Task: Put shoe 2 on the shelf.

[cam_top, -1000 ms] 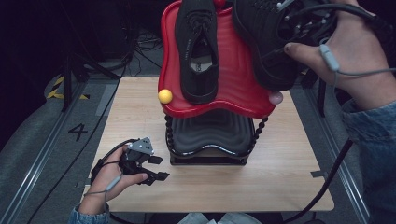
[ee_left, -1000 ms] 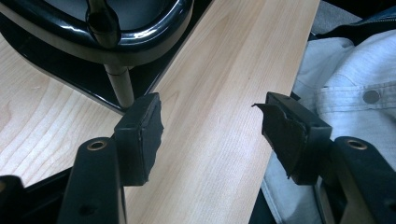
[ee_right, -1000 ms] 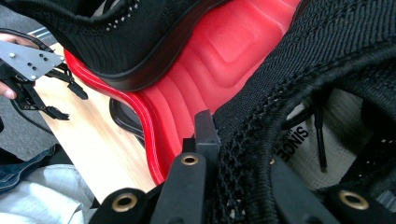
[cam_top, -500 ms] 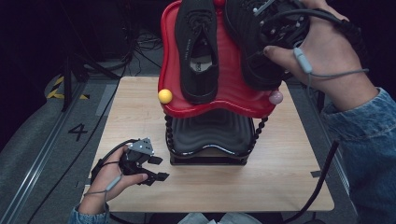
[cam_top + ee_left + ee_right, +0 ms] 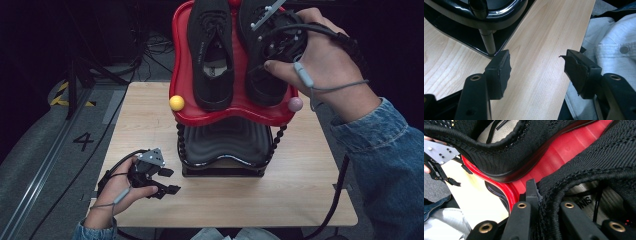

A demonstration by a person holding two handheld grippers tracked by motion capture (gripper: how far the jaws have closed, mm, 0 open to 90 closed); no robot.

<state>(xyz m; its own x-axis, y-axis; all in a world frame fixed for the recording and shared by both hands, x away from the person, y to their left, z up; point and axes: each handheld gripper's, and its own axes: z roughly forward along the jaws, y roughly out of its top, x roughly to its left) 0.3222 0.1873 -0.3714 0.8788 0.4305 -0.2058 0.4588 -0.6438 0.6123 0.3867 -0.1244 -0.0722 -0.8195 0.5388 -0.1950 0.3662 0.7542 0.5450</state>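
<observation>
Two black knit shoes rest on the red top tray (image 5: pixel 220 117) of a two-tier rack. The left shoe (image 5: pixel 212 55) lies free, toe pointing away. My right gripper (image 5: pixel 267 52) is shut on the collar of the right shoe (image 5: pixel 262 87), with the hand above it. In the right gripper view one jaw sits outside that shoe (image 5: pixel 594 160) and the other inside, beside the left shoe (image 5: pixel 499 152) and the red tray (image 5: pixel 564 152). My left gripper (image 5: pixel 162 182) rests open on the table at the front left, holding nothing (image 5: pixel 536 67).
Below the red tray is a black lower tray (image 5: pixel 225 145) on beaded posts. A yellow ball (image 5: pixel 176 103) and a pink ball (image 5: pixel 295 104) cap the rack's front corners. The wooden table (image 5: pixel 300 200) has bare room in front of the rack. The rack's base (image 5: pixel 486 47) is near the left gripper.
My right gripper has brought the right shoe left and down onto the red tray, beside the other shoe. The left gripper has stayed where it was.
</observation>
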